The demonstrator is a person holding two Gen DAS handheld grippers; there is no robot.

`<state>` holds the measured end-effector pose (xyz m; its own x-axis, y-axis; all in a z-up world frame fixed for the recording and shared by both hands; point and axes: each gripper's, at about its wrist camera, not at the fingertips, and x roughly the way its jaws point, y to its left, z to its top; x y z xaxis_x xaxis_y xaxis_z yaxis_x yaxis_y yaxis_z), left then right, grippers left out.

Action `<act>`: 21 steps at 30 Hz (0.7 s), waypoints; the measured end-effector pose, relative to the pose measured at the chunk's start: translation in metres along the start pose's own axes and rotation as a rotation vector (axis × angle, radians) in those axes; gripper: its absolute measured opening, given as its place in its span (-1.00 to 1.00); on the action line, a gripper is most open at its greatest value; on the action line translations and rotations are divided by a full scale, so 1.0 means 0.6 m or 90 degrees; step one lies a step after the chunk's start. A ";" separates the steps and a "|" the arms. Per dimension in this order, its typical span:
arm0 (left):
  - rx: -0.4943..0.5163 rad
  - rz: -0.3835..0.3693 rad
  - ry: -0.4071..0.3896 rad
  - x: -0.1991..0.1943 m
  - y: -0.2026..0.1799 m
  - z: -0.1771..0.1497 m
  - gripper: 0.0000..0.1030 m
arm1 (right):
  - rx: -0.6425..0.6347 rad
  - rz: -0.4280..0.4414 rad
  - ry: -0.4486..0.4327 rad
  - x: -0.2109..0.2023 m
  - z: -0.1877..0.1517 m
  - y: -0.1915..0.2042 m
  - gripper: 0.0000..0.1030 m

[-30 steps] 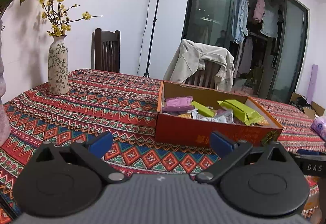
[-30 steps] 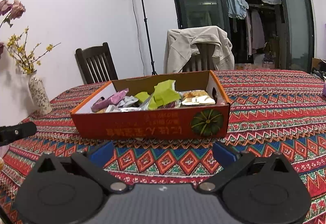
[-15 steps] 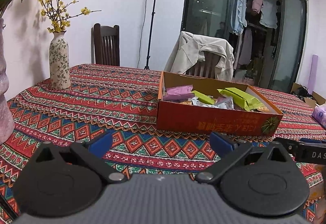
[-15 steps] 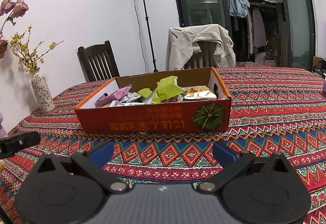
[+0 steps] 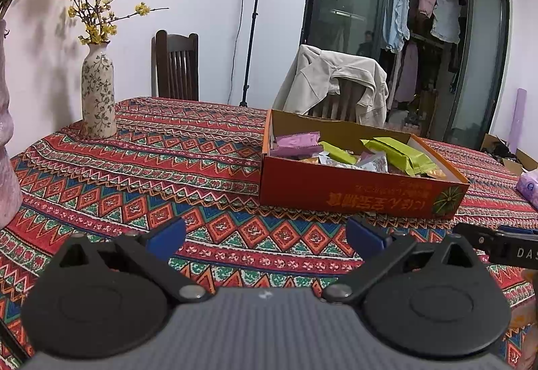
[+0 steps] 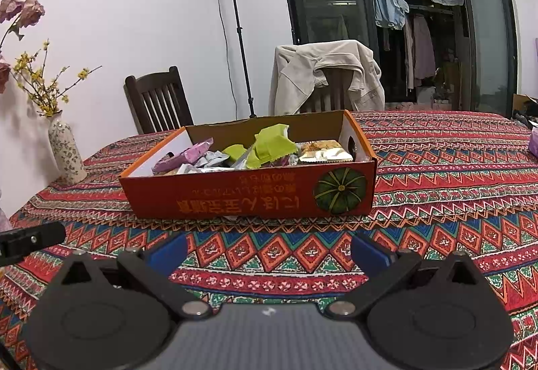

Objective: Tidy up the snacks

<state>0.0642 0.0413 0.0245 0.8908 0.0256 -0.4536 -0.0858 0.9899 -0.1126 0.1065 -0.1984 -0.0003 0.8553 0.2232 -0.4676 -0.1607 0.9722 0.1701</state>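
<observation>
at the far left a flowered vase [image 5: 98,91] stood on the surface [image 5: 168,161], which wore a red patterned cloth. the left tongs [image 5: 265,232] hovered low over that cloth, their blue tips wide apart and holding nothing. the snack box [image 6: 248,192] lay ahead of them and a little to the right, its long side turned across toward both tongs. the snacks [image 6: 255,151] lay inside it in a loose heap (no packet was seen on the cloth itself). the right tongs [image 6: 267,249] faced the box nearly straight on, so i judged them better lined up; they were also spread and empty. behind stood a chair with a jacket [image 5: 333,84], a lamp stand and a dark glass door.
</observation>
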 end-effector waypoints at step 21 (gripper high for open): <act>0.042 -0.003 -0.002 -0.010 -0.039 -0.009 1.00 | 0.005 0.006 -0.018 -0.025 -0.015 -0.020 1.00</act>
<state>0.0583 0.0175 0.0248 0.8929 0.0207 -0.4498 -0.0517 0.9971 -0.0567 0.0911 -0.2127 -0.0033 0.8672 0.2306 -0.4413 -0.1653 0.9694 0.1817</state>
